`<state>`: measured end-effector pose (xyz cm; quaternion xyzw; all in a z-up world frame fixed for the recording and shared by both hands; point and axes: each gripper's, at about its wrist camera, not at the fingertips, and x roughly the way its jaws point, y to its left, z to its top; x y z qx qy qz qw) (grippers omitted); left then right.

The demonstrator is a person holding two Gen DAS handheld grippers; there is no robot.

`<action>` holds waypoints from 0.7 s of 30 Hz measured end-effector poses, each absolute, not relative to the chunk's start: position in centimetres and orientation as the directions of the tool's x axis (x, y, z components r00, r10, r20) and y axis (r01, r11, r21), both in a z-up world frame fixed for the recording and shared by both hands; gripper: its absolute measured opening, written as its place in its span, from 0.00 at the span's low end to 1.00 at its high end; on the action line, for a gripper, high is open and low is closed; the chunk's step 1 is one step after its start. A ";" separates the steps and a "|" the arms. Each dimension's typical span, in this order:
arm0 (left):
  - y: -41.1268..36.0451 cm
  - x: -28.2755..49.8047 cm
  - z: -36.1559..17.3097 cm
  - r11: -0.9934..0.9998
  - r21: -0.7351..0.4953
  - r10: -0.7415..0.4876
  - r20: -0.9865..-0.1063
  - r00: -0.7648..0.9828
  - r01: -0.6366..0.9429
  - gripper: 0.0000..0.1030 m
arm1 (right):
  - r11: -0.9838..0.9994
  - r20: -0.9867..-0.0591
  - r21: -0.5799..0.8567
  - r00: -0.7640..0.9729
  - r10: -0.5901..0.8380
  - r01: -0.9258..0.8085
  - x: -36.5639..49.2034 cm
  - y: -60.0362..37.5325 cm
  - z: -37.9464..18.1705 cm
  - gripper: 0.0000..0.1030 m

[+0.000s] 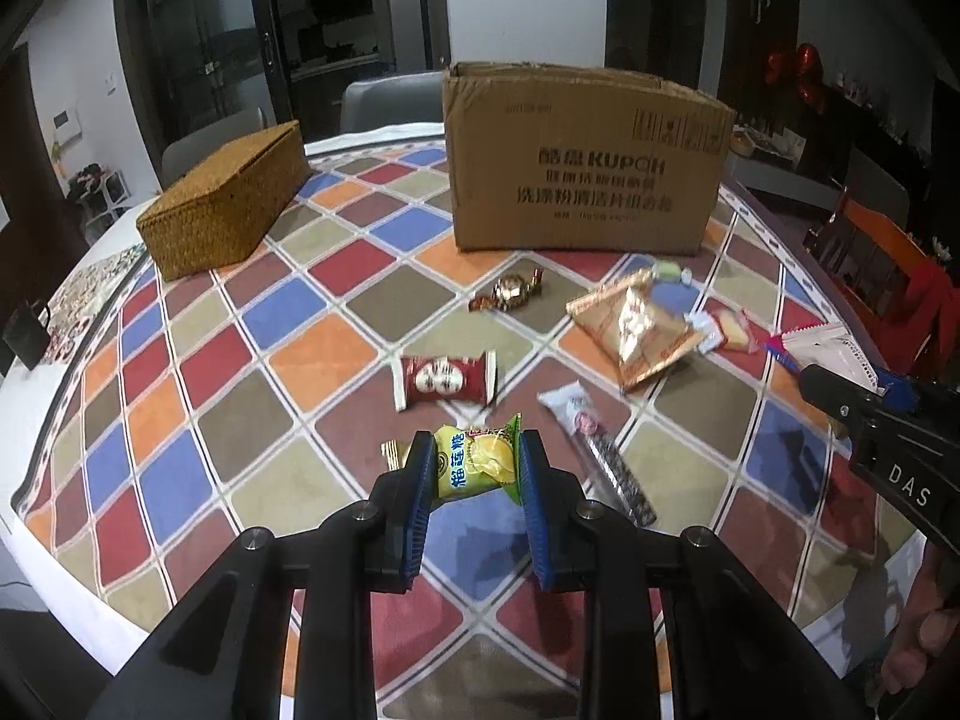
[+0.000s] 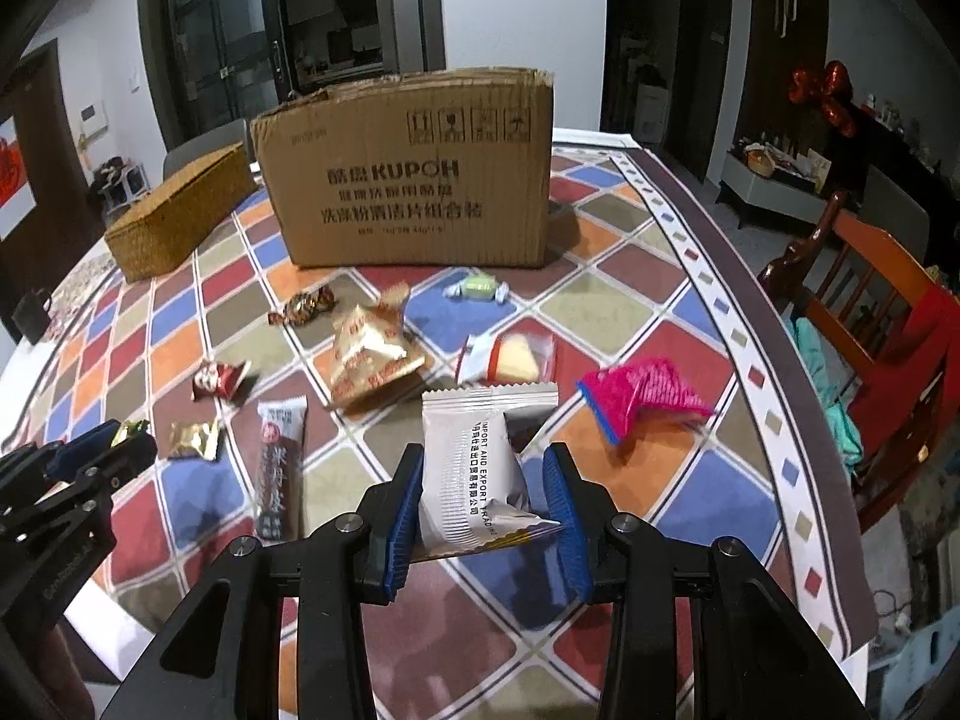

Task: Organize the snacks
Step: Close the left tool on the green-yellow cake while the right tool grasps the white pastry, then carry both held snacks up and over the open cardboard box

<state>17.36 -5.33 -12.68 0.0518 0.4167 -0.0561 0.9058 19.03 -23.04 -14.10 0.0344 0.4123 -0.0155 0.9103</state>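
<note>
My left gripper [image 1: 475,461] is shut on a yellow-green candy packet [image 1: 474,463], held above the checked tablecloth. My right gripper [image 2: 485,480] is shut on a white snack packet [image 2: 474,468] with black print, also lifted off the table. In the left wrist view the right gripper [image 1: 864,387] shows at the right edge with that white packet [image 1: 831,351]. In the right wrist view the left gripper [image 2: 123,441] sits at the left edge. Loose snacks lie ahead: a red packet [image 1: 445,380], a gold-wrapped sweet [image 1: 510,291], a beige bag [image 2: 369,354], a pink wrapper [image 2: 642,399], a dark bar [image 2: 279,468].
A cardboard box [image 1: 585,162] stands at the back of the table, open at the top. A lidded woven basket [image 1: 225,201] sits to its left. A wooden chair [image 2: 864,276] with cloth on it stands beside the table's right edge. A small dark bag [image 1: 27,330] rests at the far left.
</note>
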 end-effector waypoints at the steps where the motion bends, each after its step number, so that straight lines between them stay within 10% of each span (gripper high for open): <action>1: -5.4 17.5 -12.5 0.988 0.047 -0.058 -0.760 0.648 0.145 0.27 | 0.997 -0.749 0.051 0.663 -0.001 0.059 19.2 -23.2 -13.8 0.40; 21: -6.7 21.8 -7.8 0.984 0.042 -0.093 -0.715 0.693 0.175 0.27 | 0.996 -0.669 0.078 0.743 0.027 0.035 23.6 -24.0 -8.5 0.40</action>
